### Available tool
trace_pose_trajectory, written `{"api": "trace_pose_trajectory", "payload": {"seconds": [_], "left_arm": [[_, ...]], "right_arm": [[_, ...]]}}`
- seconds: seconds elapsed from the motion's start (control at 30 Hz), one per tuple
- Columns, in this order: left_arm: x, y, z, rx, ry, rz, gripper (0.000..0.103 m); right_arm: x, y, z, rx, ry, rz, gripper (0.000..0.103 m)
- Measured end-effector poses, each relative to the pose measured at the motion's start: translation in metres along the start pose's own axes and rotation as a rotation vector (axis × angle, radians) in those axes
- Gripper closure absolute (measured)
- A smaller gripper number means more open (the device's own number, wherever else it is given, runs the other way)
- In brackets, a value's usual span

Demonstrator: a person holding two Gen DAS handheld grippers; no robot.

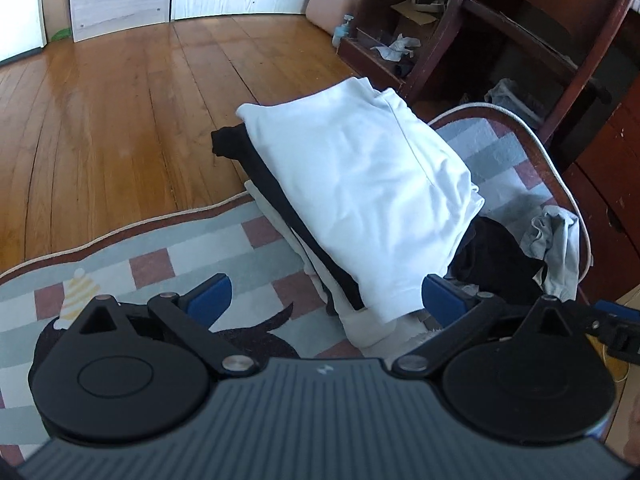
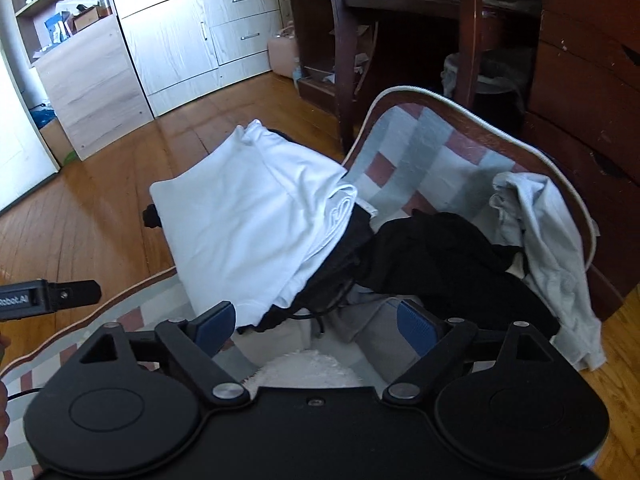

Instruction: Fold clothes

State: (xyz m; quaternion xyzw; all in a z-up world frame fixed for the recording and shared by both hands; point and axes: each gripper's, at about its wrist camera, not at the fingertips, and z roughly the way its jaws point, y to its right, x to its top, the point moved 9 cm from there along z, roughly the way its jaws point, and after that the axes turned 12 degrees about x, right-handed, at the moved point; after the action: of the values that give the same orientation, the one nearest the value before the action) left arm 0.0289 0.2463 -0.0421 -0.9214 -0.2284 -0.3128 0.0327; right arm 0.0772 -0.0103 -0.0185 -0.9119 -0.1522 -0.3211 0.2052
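A folded white garment tops a stack of folded clothes, with a black one under it, on a checked rug. It also shows in the right wrist view. My left gripper is open just before the stack's near edge, holding nothing. My right gripper is open and empty above a grey and white cloth. A crumpled black garment and a pale blue garment lie unfolded to the right of the stack.
Wooden floor lies to the left. A dark wooden chair and dark furniture stand behind the rug. White cabinets line the far wall. The left gripper's body shows at the right wrist view's left edge.
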Motion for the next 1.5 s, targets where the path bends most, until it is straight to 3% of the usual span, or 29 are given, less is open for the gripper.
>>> {"api": "trace_pose_trajectory", "payload": {"seconds": [0.17,0.37,0.53,0.67,0.83,1.33,1.5], "left_arm": [[-0.006,0.019,-0.005,-0.084,-0.011,0.062,0.0],[-0.004,0.009,-0.008,0.014,0.011,0.04,0.0],[-0.013,0.025,-0.004,-0.011,-0.011,0.121,0.0],[-0.02,0.034,-0.002,0.041,0.01,0.213,0.0],[-0.021,0.036,-0.001,0.014,-0.001,0.204,0.0],[-0.025,0.04,0.006,0.063,0.025,0.256,0.0],[-0.03,0.043,0.022,0.055,-0.015,0.254,0.0]], "right_arm": [[-0.002,-0.006,-0.009,-0.026,-0.012,-0.013,0.012],[-0.007,-0.015,-0.008,-0.005,-0.038,-0.037,0.012],[-0.007,-0.015,-0.005,-0.022,-0.036,-0.054,0.012],[-0.007,-0.012,-0.007,-0.033,-0.029,-0.053,0.012],[-0.009,-0.006,-0.005,-0.039,-0.034,-0.034,0.012],[-0.006,-0.002,0.004,-0.048,-0.035,-0.014,0.012],[-0.005,-0.002,0.006,-0.049,-0.033,-0.019,0.012]]}}
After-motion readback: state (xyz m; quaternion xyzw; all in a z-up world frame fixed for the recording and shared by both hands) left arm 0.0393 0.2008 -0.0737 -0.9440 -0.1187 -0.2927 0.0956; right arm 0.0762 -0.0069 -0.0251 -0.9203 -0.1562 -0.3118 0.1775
